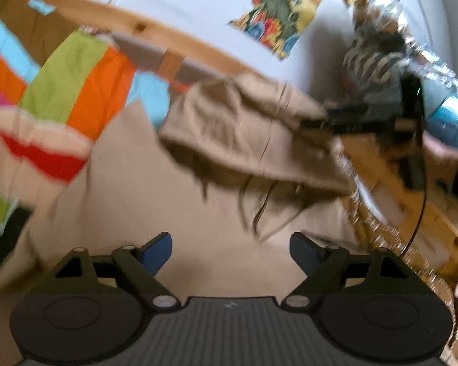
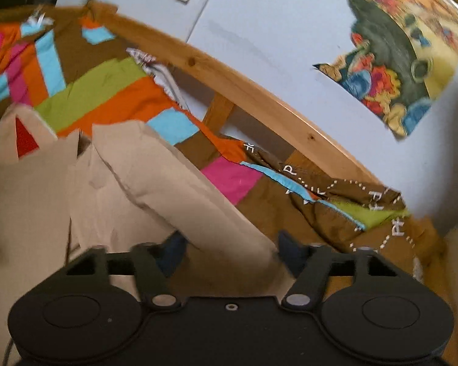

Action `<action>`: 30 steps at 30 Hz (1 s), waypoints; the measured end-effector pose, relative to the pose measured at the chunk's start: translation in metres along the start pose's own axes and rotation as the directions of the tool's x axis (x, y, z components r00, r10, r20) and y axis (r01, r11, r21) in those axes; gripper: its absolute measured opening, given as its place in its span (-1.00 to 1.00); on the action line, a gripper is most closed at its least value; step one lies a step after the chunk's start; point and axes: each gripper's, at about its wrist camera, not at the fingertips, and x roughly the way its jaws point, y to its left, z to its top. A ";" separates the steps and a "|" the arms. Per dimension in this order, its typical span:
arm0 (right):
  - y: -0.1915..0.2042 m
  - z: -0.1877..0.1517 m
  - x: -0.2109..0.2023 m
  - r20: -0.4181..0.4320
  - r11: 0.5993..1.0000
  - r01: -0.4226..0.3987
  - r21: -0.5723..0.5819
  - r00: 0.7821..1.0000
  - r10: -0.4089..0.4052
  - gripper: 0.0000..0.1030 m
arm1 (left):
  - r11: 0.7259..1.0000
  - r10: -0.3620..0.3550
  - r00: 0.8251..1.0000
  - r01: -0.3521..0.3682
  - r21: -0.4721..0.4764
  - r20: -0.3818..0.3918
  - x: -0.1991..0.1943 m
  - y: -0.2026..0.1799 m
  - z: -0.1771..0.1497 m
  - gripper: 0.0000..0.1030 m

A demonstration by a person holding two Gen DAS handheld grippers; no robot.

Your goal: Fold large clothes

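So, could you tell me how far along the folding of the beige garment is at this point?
Early to midway. Done: little that shows; no finished fold is visible. In hand: the right gripper lifts one end of the beige garment off the bed; its own view has fabric between open-looking fingers. The left gripper hangs open, empty. Left: laying the raised part over and flattening it.

both views are smeared by motion blur. in the left wrist view the beige garment (image 1: pixel 247 134) has soft, streaked edges, and its far corner runs into a dark, blurred shape that seems to be the right gripper (image 1: pixel 317 119); whether those fingers pinch the cloth cannot be told. the sleeve (image 1: pixel 372 61) behind is a striped blur. in the right wrist view a fold of the garment hides much of the left finger (image 2: pixel 174 250). the poster (image 2: pixel 406 52) is cut off by the frame edge.
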 end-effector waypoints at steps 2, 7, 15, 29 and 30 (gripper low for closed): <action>-0.001 0.000 -0.001 -0.011 0.999 -0.029 0.019 1.000 0.029 -0.66 | 0.997 -0.048 0.998 0.046 0.056 0.032 0.004 -0.009 0.018 0.47; 0.022 -0.005 -0.018 -0.015 0.999 -0.014 -0.040 1.000 0.013 -0.81 | 0.979 -0.132 0.991 0.132 0.155 -0.011 0.065 -0.034 0.064 -0.15; 0.035 -0.007 -0.059 0.093 1.000 -0.014 -0.020 0.996 0.016 -0.96 | 0.984 -0.070 0.984 0.095 0.153 -0.162 0.166 -0.044 0.079 -0.69; 0.119 -0.094 -0.113 0.056 0.989 -0.116 -0.088 0.991 0.121 -0.99 | 0.998 0.051 0.969 -0.043 0.038 -0.243 0.093 0.005 0.035 -0.46; 0.126 -0.100 -0.113 0.040 0.987 -0.116 -0.107 0.992 0.121 -0.99 | 0.998 0.056 0.969 -0.051 0.025 -0.240 0.077 0.011 0.032 -0.41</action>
